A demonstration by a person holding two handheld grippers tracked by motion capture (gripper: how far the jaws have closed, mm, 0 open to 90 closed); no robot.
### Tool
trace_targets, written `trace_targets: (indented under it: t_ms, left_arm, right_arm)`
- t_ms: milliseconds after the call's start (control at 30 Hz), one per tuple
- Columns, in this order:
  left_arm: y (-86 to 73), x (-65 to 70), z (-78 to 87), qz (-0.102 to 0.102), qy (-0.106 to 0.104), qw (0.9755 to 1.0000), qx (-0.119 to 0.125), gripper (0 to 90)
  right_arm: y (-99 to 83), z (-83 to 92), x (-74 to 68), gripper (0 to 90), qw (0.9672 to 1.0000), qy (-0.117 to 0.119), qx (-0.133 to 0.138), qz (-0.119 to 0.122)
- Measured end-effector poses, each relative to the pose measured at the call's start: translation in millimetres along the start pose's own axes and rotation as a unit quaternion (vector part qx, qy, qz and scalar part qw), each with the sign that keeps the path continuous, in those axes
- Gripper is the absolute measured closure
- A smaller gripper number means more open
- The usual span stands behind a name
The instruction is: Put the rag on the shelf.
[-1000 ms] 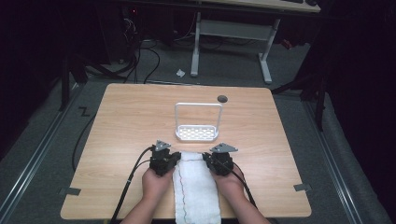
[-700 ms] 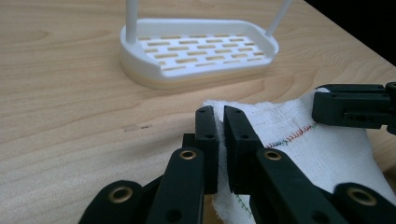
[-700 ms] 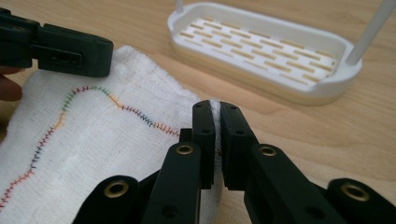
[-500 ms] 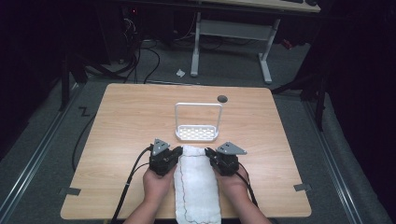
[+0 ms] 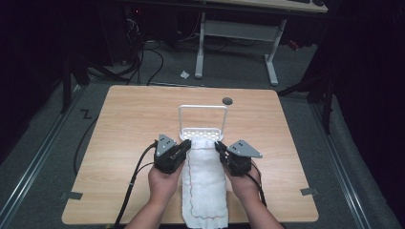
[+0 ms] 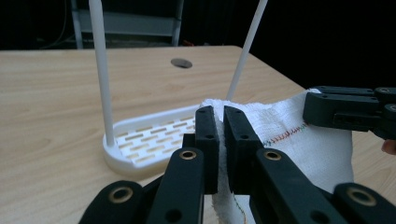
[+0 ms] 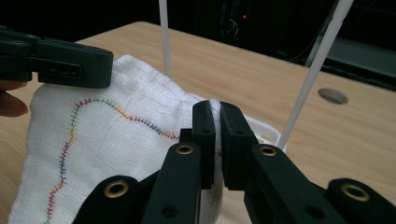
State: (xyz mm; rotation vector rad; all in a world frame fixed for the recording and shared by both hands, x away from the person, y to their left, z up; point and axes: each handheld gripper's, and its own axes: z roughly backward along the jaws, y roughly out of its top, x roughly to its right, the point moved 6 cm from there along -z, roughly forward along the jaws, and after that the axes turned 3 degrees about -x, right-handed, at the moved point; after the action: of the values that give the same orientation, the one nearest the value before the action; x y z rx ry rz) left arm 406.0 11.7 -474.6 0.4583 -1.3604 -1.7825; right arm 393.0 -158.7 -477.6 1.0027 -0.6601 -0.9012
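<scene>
The white cloth [image 5: 204,183] with coloured stitching lies along the near middle of the wooden table [image 5: 124,124], its far edge lifted just before the white rack [image 5: 202,125]. We see the left gripper [image 5: 184,145] clenched on the cloth's far left corner and the right gripper [image 5: 219,147] clenched on its far right corner. In each gripper view the jaws pinch a fold of fabric, with the rack's thin uprights beyond.

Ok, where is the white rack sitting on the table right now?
In the high view the white rack stands upright at the table's centre, just beyond the white cloth, whose far edge reaches its slotted base.
</scene>
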Motion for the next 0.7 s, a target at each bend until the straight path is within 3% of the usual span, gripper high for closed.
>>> trace_targets:
  t_ms: [300, 700]
  left_arm:
    - [36.4, 7.8, 8.5, -0.017, 0.001, 0.9993, 0.034, 85.0]
    - [79.8, 18.7, 27.2, -0.046, 0.003, 0.9955, 0.083, 85.1]
  right_arm:
    - [35.4, 17.2, 6.3, 86.0, 0.9989, -0.014, 0.044, 0.003]
    - [80.4, 40.0, 9.6, 86.1, 0.9945, -0.025, 0.100, 0.016]
